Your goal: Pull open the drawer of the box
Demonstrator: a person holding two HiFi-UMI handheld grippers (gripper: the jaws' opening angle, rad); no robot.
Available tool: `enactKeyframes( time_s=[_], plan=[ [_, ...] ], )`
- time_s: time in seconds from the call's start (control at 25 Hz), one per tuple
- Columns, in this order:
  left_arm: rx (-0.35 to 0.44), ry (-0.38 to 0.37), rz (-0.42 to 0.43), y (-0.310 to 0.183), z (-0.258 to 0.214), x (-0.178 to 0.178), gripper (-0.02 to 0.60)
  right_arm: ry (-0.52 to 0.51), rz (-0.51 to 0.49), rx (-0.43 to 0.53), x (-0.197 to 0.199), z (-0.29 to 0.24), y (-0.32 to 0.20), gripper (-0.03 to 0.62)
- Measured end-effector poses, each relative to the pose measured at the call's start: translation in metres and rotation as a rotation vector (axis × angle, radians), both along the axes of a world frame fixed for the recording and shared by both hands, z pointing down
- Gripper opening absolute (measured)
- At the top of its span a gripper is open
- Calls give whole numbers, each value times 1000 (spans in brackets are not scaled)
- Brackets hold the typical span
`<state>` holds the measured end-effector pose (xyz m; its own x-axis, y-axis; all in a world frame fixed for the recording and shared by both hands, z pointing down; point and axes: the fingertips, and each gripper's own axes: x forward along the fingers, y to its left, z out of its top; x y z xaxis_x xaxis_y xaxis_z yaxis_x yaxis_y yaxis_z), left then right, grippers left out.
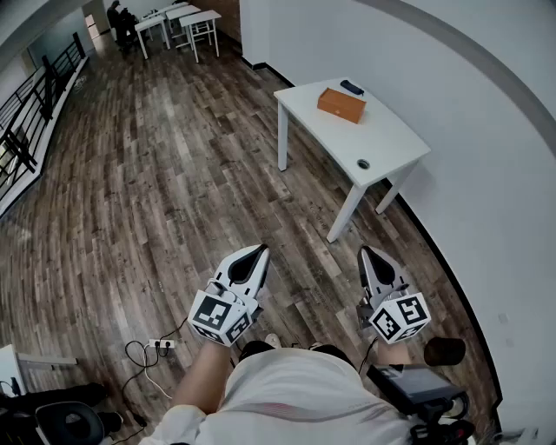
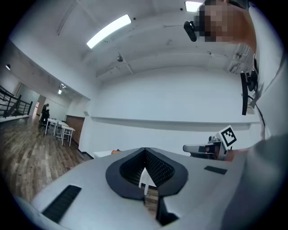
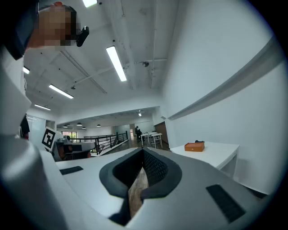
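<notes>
Going left to right from the head view: one black railing [image 1: 39,96] runs along the left edge, and a few white desks [image 1: 180,19] sit at the far end of the room, too small to count properly. One power strip [image 1: 162,343] with a tangle of cable lies on the wood floor [image 1: 156,174], low on the left.

Then the two grippers, both up in the air over bare floor. The left gripper [image 1: 259,252] has its jaws pressed together with nothing in them, and the right gripper [image 1: 366,254] is the same, tips touching and empty. They're held side by side, close to the person's body.

Off to the upper right is one white table [image 1: 387,139], well apart from both grippers. On it there's one orange box [image 1: 340,105] near the far end, one small dark thing [image 1: 352,87] just behind the box, and one round hole [image 1: 363,163] in the tabletop nearer the front. I can't make out the drawer from here.
</notes>
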<state>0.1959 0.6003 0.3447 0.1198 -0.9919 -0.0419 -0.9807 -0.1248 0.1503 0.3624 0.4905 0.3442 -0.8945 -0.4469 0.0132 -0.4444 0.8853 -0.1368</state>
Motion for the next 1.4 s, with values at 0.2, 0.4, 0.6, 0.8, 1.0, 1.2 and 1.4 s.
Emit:
enactKeyframes(
  time_s=[0.2, 0.4, 0.6, 0.8, 1.0, 1.2, 1.4],
  plan=[
    [-8, -25, -24, 13, 7, -39, 9, -5, -13, 16, -39, 2, 9, 3],
    [-38, -2, -69, 10, 25, -62, 9, 24, -45, -8, -61, 15, 0, 3],
    [-50, 1, -112, -11, 27, -87, 9, 42, -106, 2, -96, 23, -27, 3],
    [-48, -2, -165, -56, 28, -114, 9, 15, -151, -3, -132, 25, -83, 3],
    [-55, 8, -211, -123, 30, -142, 9, 26, -196, 1, -157, 27, -154, 3],
    [-47, 7, -269, -182, 18, -161, 9, 30, -251, -17, -187, 21, -225, 3],
    [-71, 10, -309, -224, 22, -173, 9, 11, -297, -30, -212, 25, -270, 3]
  ],
)
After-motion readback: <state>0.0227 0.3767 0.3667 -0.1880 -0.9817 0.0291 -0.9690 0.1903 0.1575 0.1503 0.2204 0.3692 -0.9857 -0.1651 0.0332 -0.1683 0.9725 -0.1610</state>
